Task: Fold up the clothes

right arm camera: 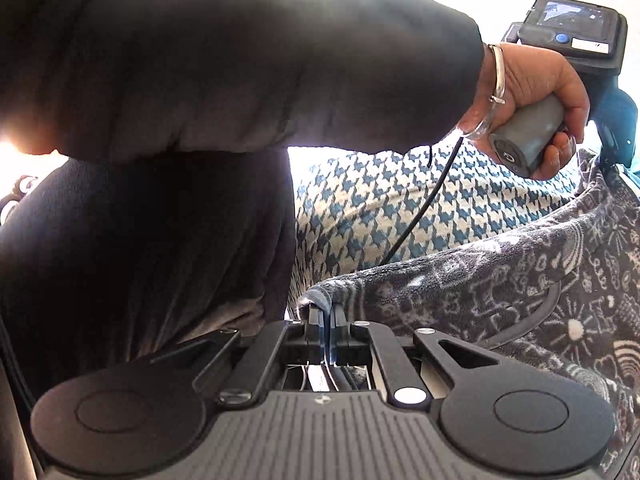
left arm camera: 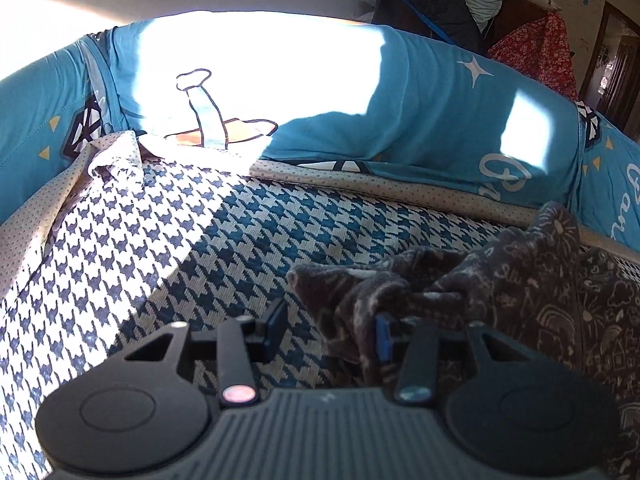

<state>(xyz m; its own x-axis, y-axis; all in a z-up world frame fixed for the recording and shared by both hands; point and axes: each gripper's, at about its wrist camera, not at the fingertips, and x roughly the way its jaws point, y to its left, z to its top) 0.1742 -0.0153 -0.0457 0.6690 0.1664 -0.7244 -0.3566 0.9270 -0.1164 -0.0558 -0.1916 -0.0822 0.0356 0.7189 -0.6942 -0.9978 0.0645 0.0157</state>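
A dark grey fleece garment [left arm camera: 520,280] with a white doodle print lies crumpled on the houndstooth bed cover [left arm camera: 200,248]. My left gripper [left arm camera: 330,332] is open. A bunched corner of the garment sits between its blue-padded fingers [left arm camera: 276,326], against the right one. In the right wrist view my right gripper [right arm camera: 326,316] is shut on a folded edge of the same garment [right arm camera: 520,280], which spreads away to the right. A person's hand [right arm camera: 536,92] holds the left gripper's handle [right arm camera: 528,136] above the garment's far end.
A teal printed pillow [left arm camera: 420,112] and a beige dotted sheet [left arm camera: 400,188] line the bed's far side, with red floral cloth [left arm camera: 536,52] behind. A dark sleeve [right arm camera: 240,60] and the person's body fill the left of the right wrist view. A black cable [right arm camera: 420,216] hangs over the cover [right arm camera: 380,216].
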